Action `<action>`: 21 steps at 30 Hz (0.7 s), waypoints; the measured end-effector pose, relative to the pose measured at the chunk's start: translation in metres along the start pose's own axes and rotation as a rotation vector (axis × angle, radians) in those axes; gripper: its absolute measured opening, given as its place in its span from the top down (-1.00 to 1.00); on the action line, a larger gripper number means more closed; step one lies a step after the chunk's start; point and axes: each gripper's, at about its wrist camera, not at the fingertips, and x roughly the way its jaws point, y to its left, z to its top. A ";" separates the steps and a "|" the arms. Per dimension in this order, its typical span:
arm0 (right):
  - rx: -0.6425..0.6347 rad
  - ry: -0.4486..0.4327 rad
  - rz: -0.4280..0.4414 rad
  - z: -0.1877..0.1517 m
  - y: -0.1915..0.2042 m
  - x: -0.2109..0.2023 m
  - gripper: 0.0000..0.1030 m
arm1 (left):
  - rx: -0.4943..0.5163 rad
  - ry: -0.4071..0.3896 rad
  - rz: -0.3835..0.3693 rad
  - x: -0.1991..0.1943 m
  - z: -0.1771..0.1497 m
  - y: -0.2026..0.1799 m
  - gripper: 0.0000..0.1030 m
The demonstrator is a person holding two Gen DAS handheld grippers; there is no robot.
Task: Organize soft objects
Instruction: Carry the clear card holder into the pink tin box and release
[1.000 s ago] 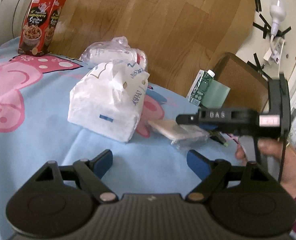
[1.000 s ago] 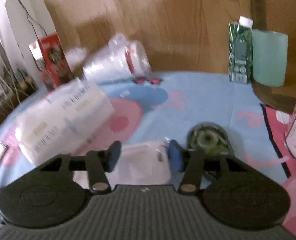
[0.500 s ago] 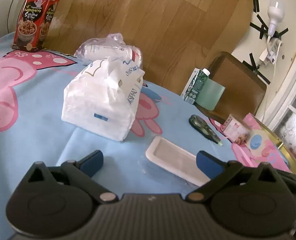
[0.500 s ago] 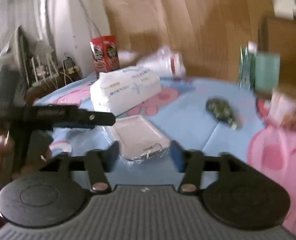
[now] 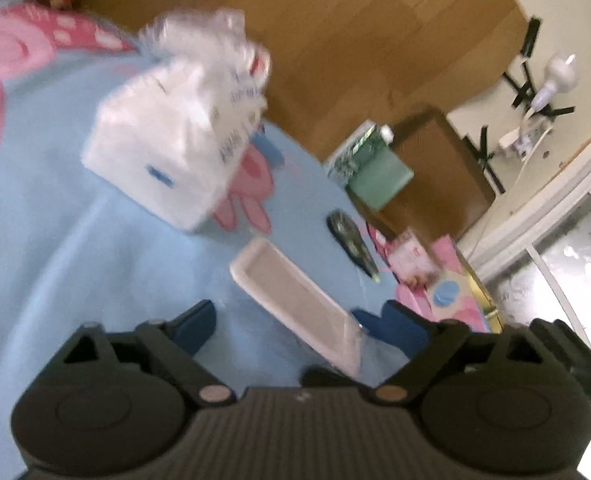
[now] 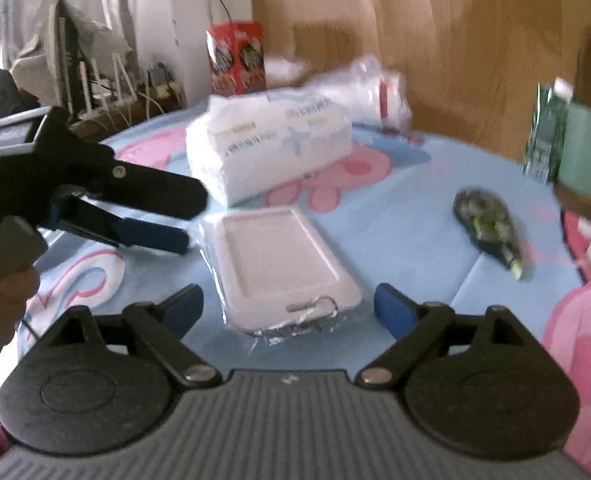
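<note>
Both claws hung released: the right gripper [image 6: 287, 306] straddled the near end of the flat white silicone case [image 6: 279, 264] in its clear wrapper, the left gripper [image 5: 301, 322] hovered just left of it. Nothing was held, so sorting seemed barely begun. Farther off on the blue tablecloth [image 6: 415, 216] sat a puffy tissue pack [image 6: 271, 148].
</note>
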 end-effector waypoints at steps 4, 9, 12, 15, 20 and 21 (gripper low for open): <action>0.030 -0.032 -0.054 -0.008 0.005 -0.011 -0.43 | 0.073 0.010 0.076 0.018 0.001 -0.017 -0.14; 0.092 -0.104 -0.106 -0.025 0.009 -0.040 -0.41 | 0.129 0.087 -0.004 0.030 -0.003 -0.047 0.11; 0.067 -0.204 -0.201 -0.030 0.012 -0.071 -0.41 | 0.254 0.079 -0.053 0.033 -0.006 -0.089 0.11; 0.067 -0.302 -0.316 -0.036 0.006 -0.106 -0.41 | 0.353 0.082 -0.133 0.043 -0.005 -0.135 0.11; 0.112 -0.397 -0.509 -0.053 -0.027 -0.160 -0.41 | 0.485 0.144 -0.250 0.088 -0.017 -0.213 0.11; 0.132 -0.406 -0.543 -0.058 -0.036 -0.170 -0.42 | 0.512 0.158 -0.265 0.100 -0.023 -0.228 0.11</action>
